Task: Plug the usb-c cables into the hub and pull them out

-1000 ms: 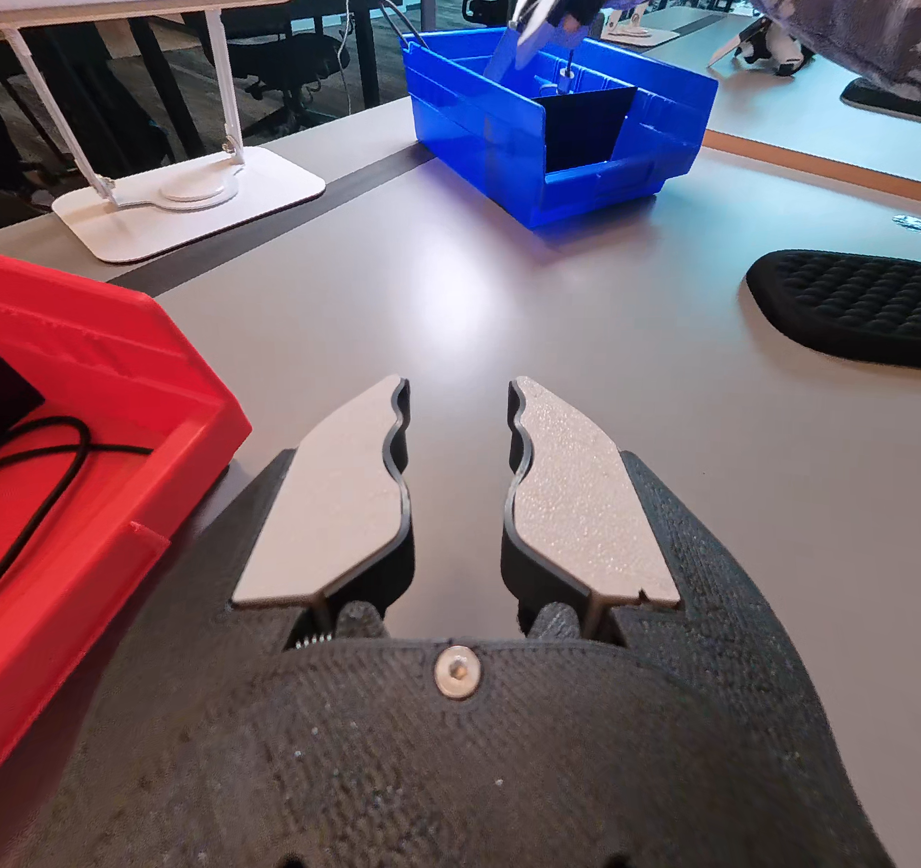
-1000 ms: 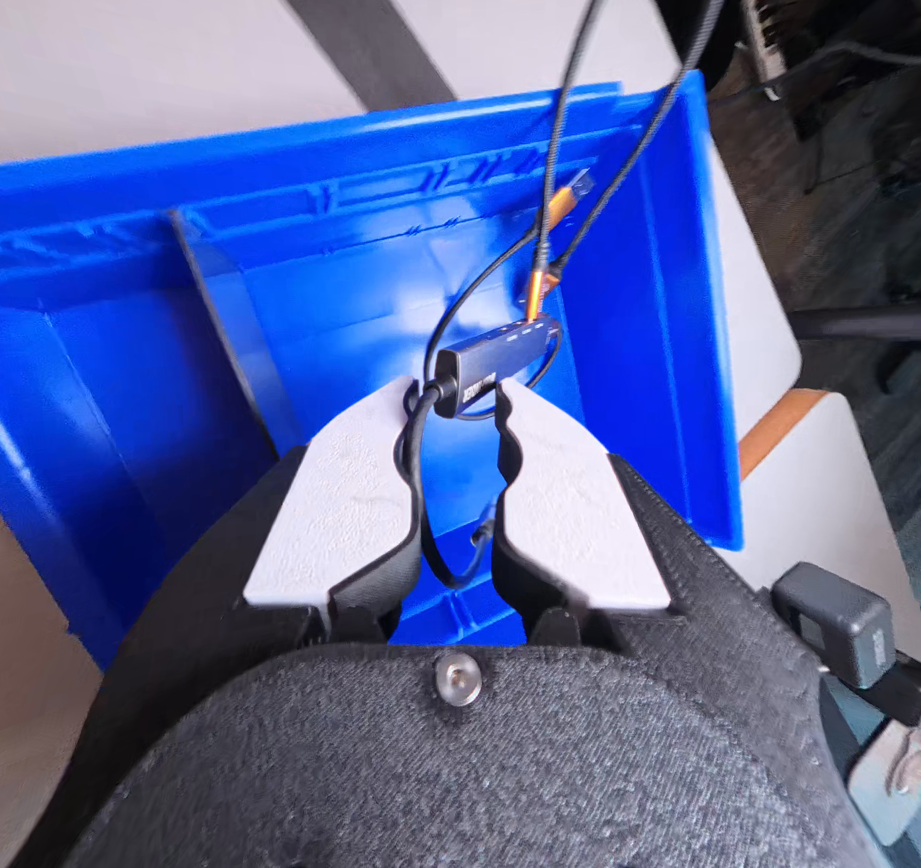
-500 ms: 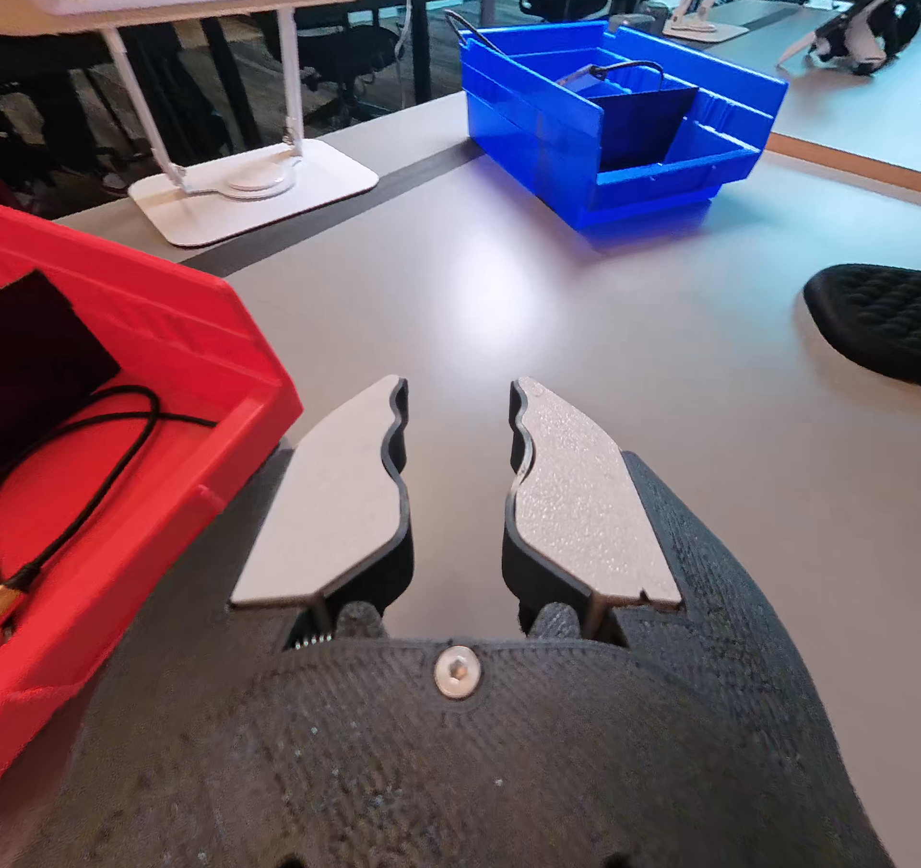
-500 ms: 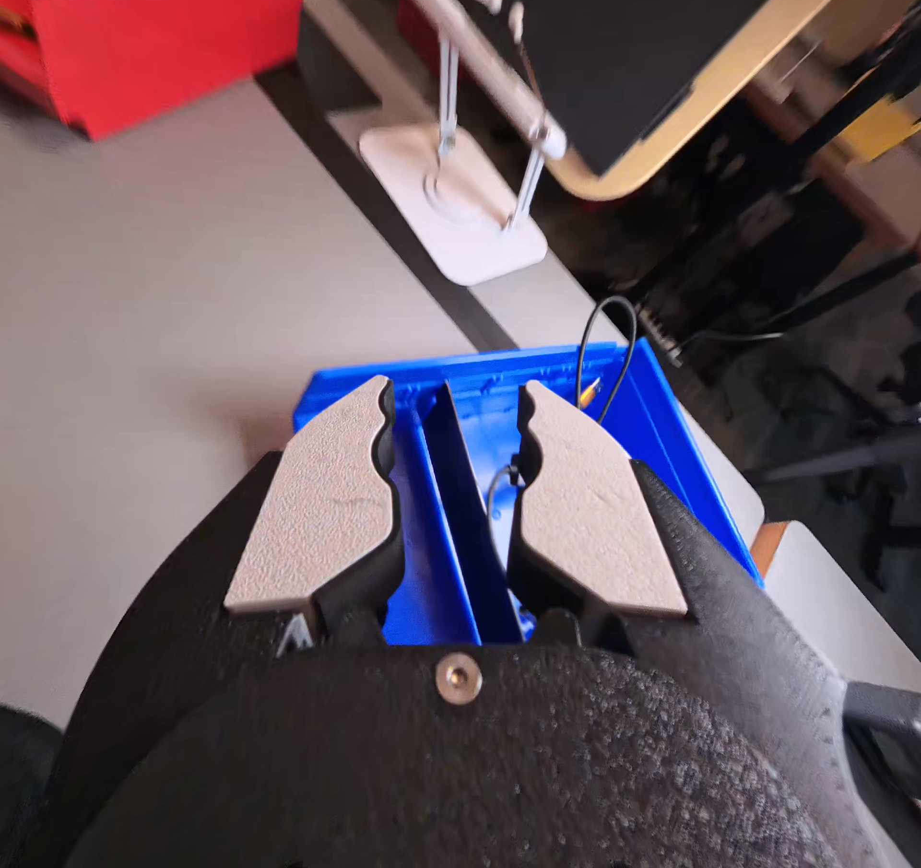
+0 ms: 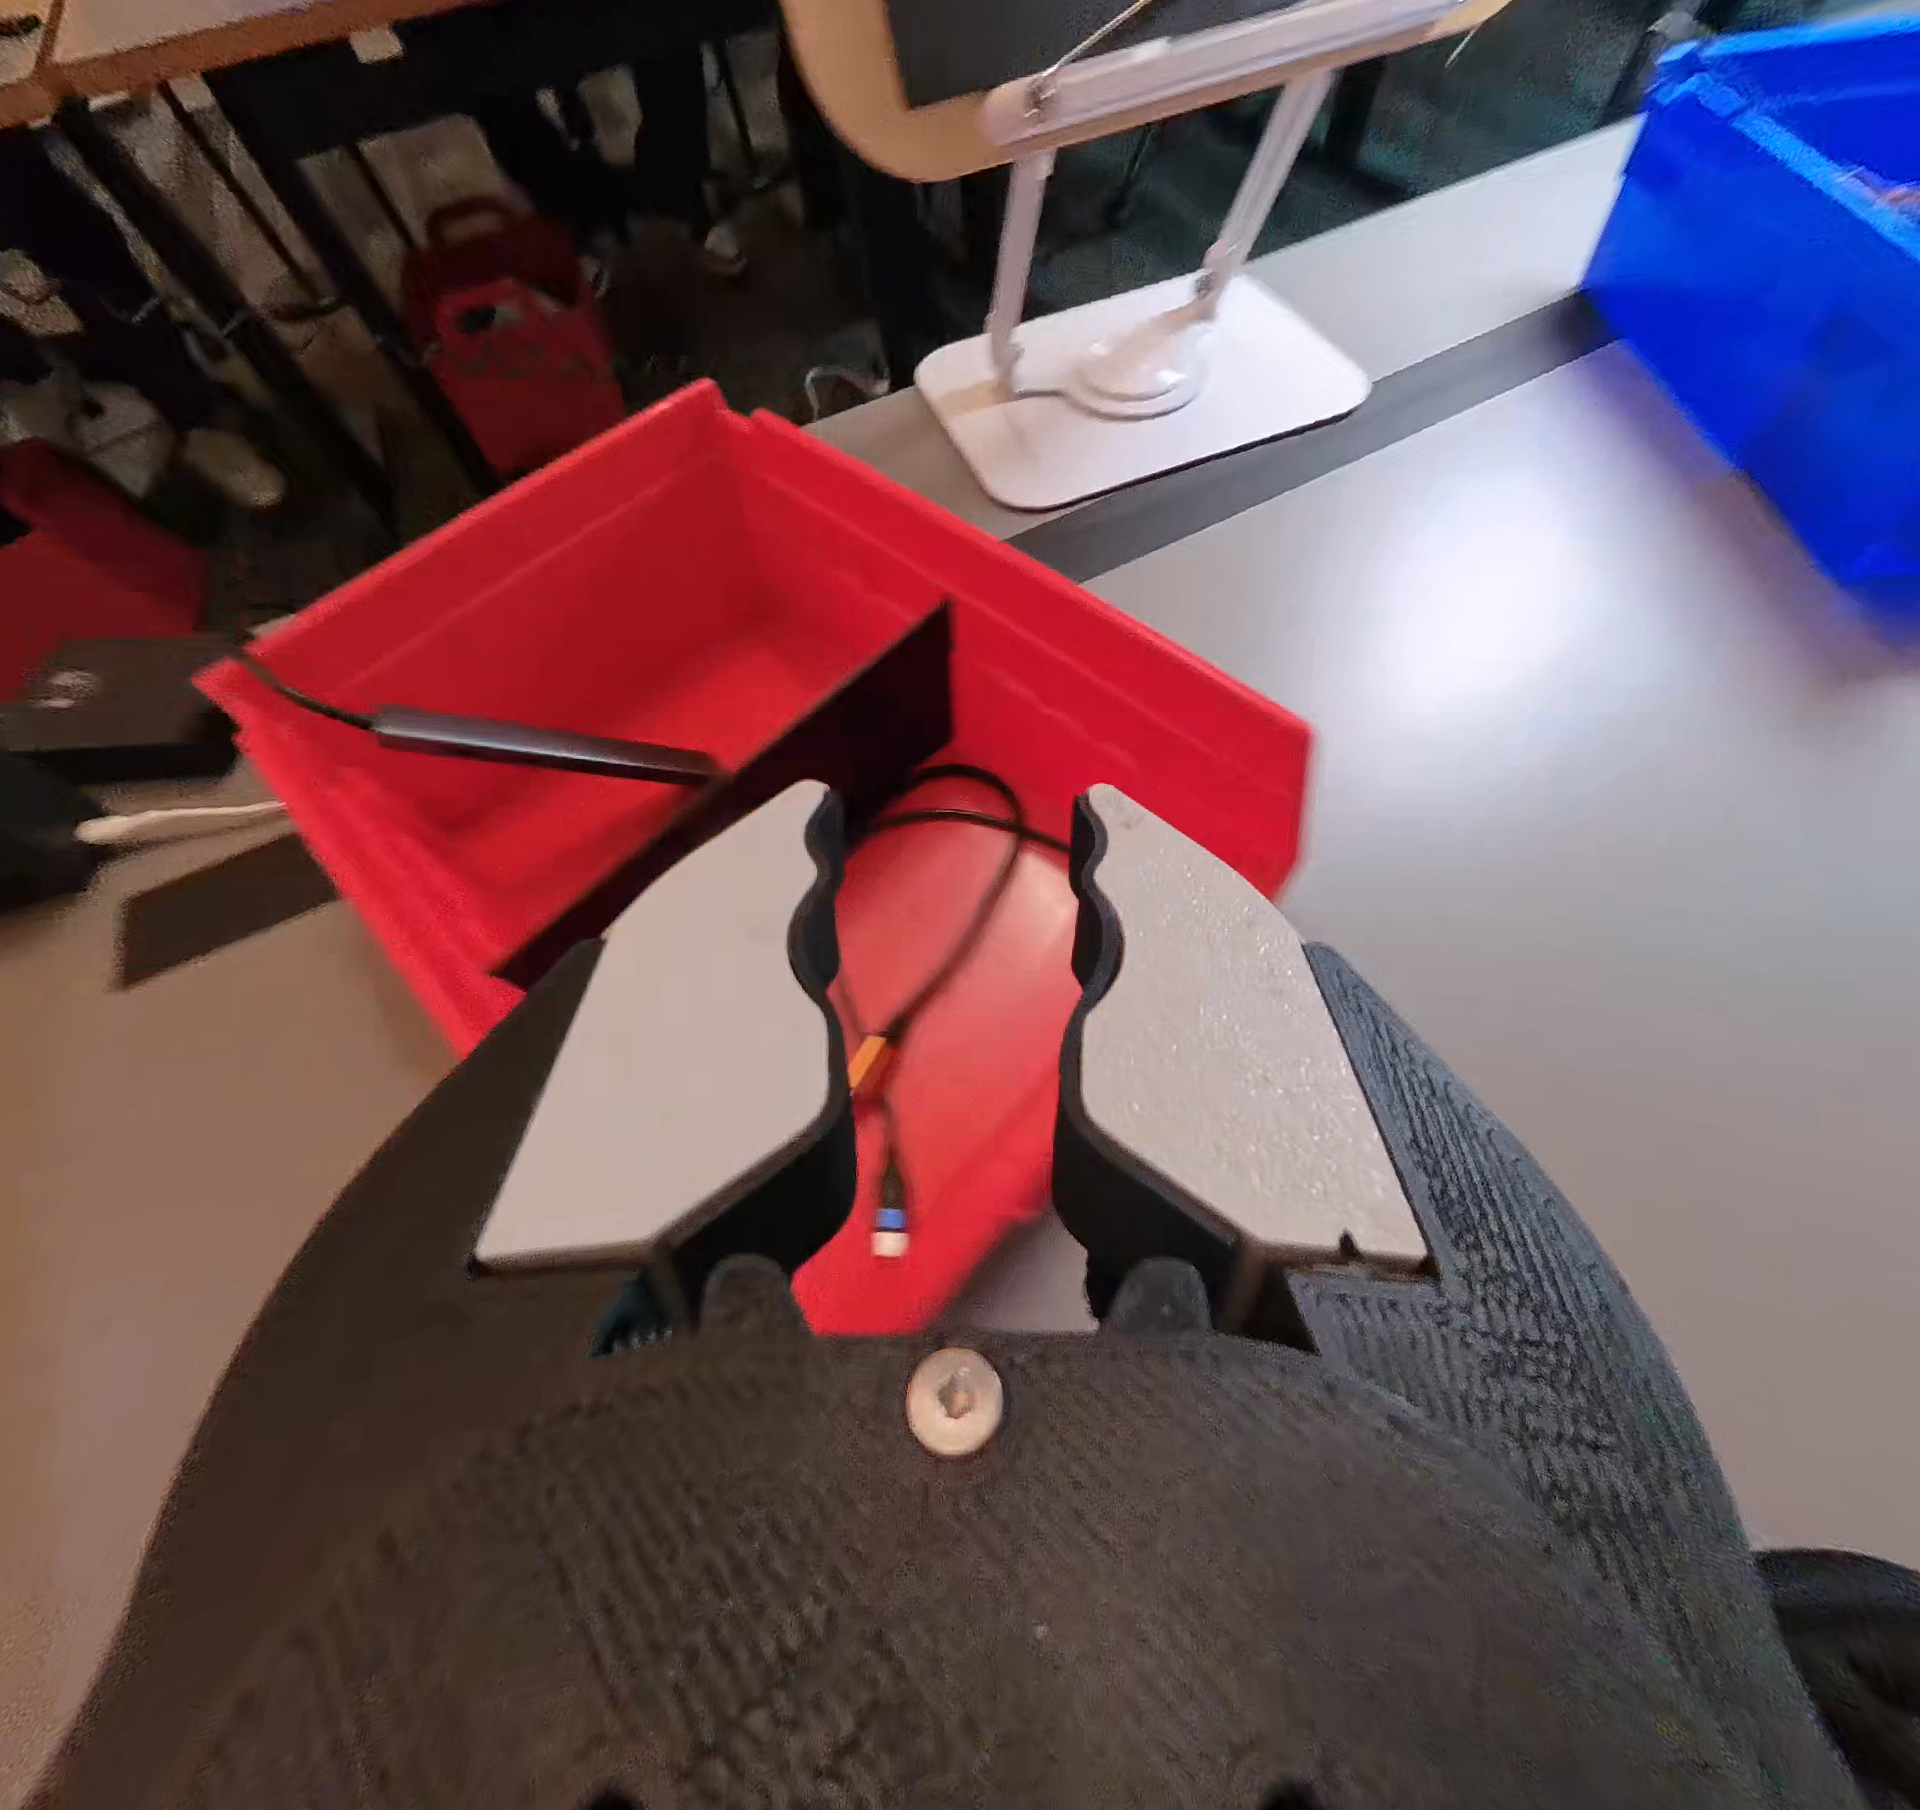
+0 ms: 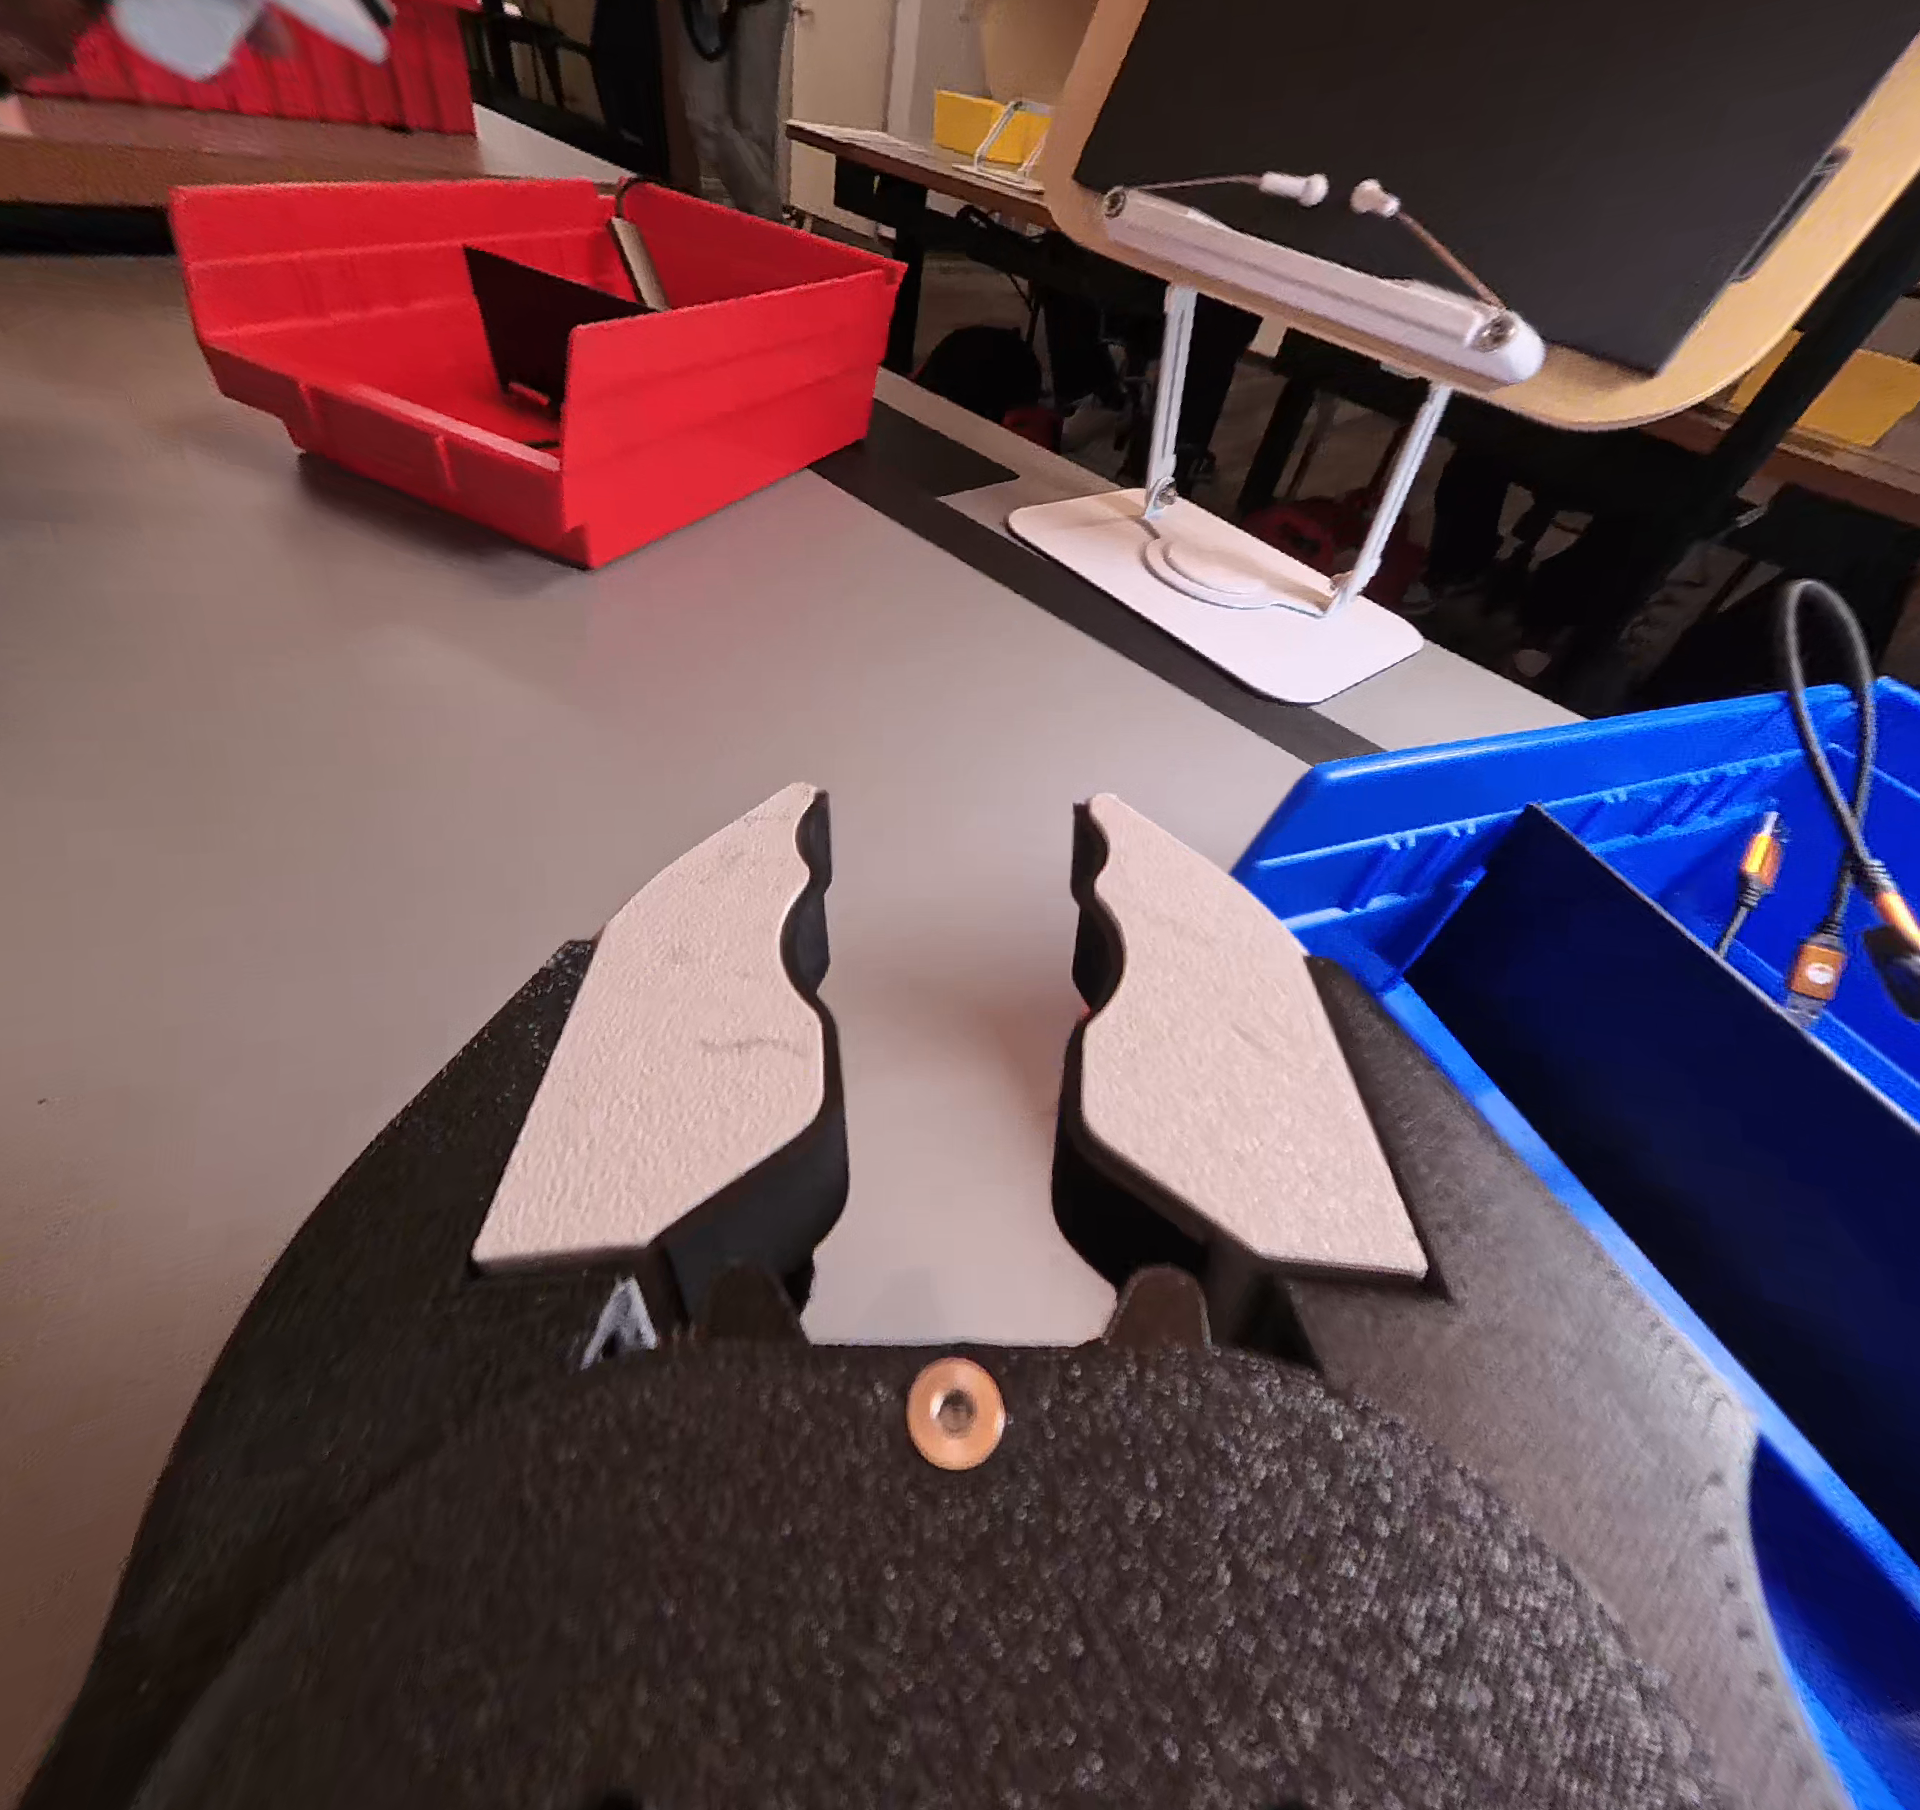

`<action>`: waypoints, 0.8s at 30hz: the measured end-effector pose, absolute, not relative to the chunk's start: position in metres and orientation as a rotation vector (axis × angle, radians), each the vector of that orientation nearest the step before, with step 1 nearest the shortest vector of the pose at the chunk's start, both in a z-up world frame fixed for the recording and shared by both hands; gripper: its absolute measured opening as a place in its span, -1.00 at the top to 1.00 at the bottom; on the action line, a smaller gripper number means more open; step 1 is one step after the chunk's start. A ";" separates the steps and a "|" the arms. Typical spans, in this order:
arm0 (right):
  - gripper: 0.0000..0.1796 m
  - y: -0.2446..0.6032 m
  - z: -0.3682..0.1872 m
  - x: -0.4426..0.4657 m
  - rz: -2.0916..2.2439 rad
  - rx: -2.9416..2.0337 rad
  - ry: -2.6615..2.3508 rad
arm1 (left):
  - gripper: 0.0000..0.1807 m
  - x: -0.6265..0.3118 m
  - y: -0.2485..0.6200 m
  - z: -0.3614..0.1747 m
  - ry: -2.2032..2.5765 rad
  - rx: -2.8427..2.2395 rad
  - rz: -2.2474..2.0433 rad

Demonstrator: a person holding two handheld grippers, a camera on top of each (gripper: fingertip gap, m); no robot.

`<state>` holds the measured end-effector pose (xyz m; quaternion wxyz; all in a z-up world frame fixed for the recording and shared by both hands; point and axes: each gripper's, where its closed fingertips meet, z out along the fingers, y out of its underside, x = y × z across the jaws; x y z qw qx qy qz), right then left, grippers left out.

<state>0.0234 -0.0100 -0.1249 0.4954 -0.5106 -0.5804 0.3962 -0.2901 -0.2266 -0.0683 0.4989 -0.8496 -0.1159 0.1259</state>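
While left hand-held gripper [image 5: 948,804] hangs apart above red bin [image 5: 1122,680], right hand-held gripper [image 6: 951,810] apart, seemingly low over table [image 6: 416,721].

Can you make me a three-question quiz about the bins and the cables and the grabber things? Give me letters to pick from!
1. Where does the hub lie?
A. in the red bin, leaning across its black divider
B. on the grey table
C. under the white stand

2. What colour is the bin next to the right gripper?
A. green
B. blue
C. yellow

3. What is the left gripper doing?
A. squeezing a cable
B. holding the hub
C. open and empty above the red bin

Answers:
1 A: the grey hub rests inside the red bin against the divider.
2 B: its walls are bright blue.
3 C: a wide gap shows between its fingers, with the cable lying loose below.
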 end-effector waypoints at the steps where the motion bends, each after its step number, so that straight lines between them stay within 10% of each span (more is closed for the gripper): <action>1: 0.51 -0.012 -0.126 0.023 0.966 -1.232 -1.415 | 0.53 -0.309 -0.223 -0.064 -0.247 -2.101 0.357; 16: 0.51 -0.015 -0.143 0.030 1.132 -1.340 -1.414 | 0.53 -0.489 -0.205 -0.171 0.767 -2.842 1.335; 24: 0.51 -0.020 -0.146 0.030 1.135 -1.327 -1.446 | 0.89 -0.494 -0.190 -0.150 0.862 -2.709 1.440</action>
